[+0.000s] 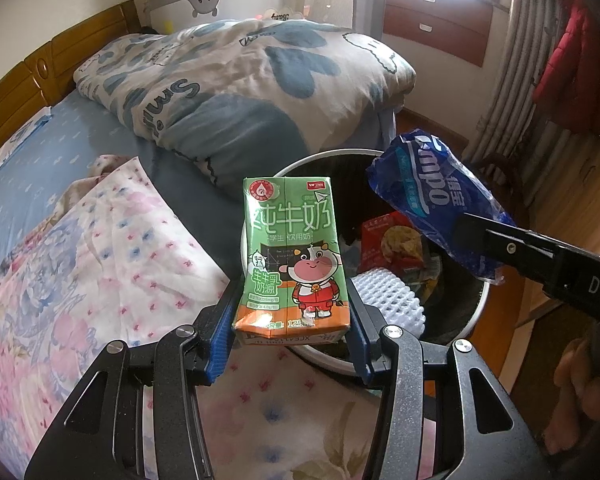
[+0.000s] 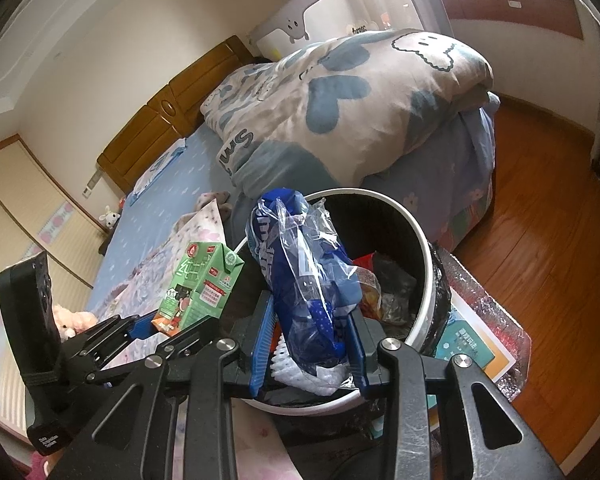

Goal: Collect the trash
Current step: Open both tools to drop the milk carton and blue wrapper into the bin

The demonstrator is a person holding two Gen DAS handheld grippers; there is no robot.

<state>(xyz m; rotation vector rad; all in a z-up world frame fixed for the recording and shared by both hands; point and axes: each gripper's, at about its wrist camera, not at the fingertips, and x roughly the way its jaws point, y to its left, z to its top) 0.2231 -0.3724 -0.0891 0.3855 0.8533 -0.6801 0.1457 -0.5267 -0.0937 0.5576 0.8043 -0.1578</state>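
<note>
Left wrist view first: the left gripper (image 1: 292, 320) is pinching a small green milk carton (image 1: 290, 256) by its lower sides, blue pads flat against both edges, carton standing upright with the cartoon cow facing the camera. It sits right over the near rim of the trash bin (image 1: 474, 320), a round bin with a white rim and dark inside. Down in the bin you can see a white bumpy foam net (image 1: 388, 296) and a red snack packet (image 1: 392, 246).

Off to the right in that same view, the right gripper (image 1: 480, 236) reaches in from the side, clamped on a crumpled blue plastic tissue wrapper (image 1: 436, 204) that hangs above the bin opening.

Right wrist view shows the same grip from behind: the right gripper (image 2: 310, 344) has its blue pads squeezed on the lower part of the wrapper (image 2: 308, 276), which sticks up over the bin (image 2: 424, 312). The carton (image 2: 200, 284) and the left gripper (image 2: 156, 326) are just to the left of it, close but not touching as far as I can see.

Under the bin's right side there's a flat printed package in bubble wrap (image 2: 488, 320) on the wooden floor (image 2: 540, 216).

Further back: a floral quilt (image 1: 80, 264) on the near part of the bed, then a blue bedsheet (image 1: 60, 140), a folded duvet (image 1: 240, 80) with blue hearts, and the wooden headboard (image 1: 32, 68) at the wall.
</note>
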